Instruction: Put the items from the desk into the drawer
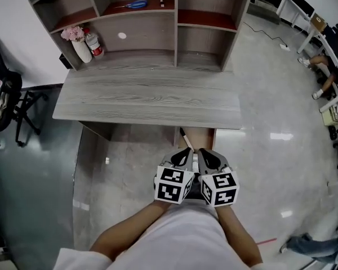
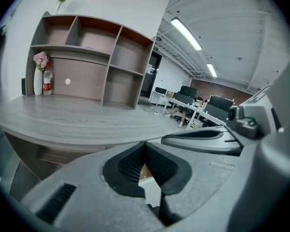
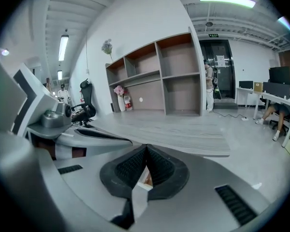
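My left gripper (image 1: pixel 184 153) and right gripper (image 1: pixel 207 153) hang side by side just in front of the grey desk (image 1: pixel 146 103), both shut and holding nothing. Beyond their tips, under the desk's front edge, an open drawer (image 1: pixel 205 136) shows its brown inside, with a thin black-and-white pen (image 1: pixel 183 135) in it. In the shelf unit stand a vase of pink flowers (image 1: pixel 79 44) and a red-labelled bottle (image 1: pixel 94 45); blue scissors (image 1: pixel 136 4) lie on a higher shelf. In the left gripper view the pads (image 2: pixel 135 163) meet at the tip. The right gripper's pads (image 3: pixel 159 168) meet the same way.
A black office chair (image 1: pixel 3 94) stands left of the desk. At the right are white desks with a seated person (image 1: pixel 321 77), and another person's legs (image 1: pixel 315 246) at bottom right. A glossy floor surrounds the desk. A cable (image 1: pixel 265 35) runs behind the shelf unit.
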The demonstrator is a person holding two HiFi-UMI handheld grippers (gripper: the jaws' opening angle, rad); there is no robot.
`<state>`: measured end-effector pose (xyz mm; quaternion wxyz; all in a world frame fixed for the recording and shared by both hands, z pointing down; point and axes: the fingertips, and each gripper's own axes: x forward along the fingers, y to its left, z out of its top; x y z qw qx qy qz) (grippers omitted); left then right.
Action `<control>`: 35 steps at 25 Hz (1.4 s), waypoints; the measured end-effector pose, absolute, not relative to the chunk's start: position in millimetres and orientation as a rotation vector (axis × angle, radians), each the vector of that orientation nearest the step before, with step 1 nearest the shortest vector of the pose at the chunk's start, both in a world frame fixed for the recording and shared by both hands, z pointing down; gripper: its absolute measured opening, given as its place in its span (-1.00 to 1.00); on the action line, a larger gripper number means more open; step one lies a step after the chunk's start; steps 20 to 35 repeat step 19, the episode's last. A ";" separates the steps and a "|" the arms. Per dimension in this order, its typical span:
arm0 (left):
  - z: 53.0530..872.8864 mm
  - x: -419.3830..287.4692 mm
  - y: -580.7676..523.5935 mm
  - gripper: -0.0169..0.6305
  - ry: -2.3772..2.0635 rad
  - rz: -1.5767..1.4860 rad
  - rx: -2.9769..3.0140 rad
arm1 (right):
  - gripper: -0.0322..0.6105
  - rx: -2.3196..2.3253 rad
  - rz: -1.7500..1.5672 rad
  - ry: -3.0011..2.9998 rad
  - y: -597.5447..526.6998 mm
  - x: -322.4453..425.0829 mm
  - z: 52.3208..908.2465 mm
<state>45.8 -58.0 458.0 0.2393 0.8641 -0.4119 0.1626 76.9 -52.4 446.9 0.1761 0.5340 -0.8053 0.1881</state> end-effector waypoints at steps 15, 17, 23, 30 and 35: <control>463.3 42.7 -57.0 -0.94 -1.106 0.472 2.364 | -0.89 1.512 0.535 -2.262 -51.4 71.9 452.9; 464.4 36.7 -57.1 -0.94 -1.129 0.474 2.345 | -0.89 1.484 0.539 -2.275 -52.2 65.7 454.4; 465.0 33.4 -56.3 -0.94 -1.150 0.475 2.328 | -0.89 1.458 0.538 -2.286 -51.9 62.4 454.6; 465.0 33.4 -56.3 -0.94 -1.150 0.475 2.328 | -0.89 1.458 0.538 -2.286 -51.9 62.4 454.6; 465.0 33.4 -56.3 -0.94 -1.150 0.475 2.328 | -0.89 1.458 0.538 -2.286 -51.9 62.4 454.6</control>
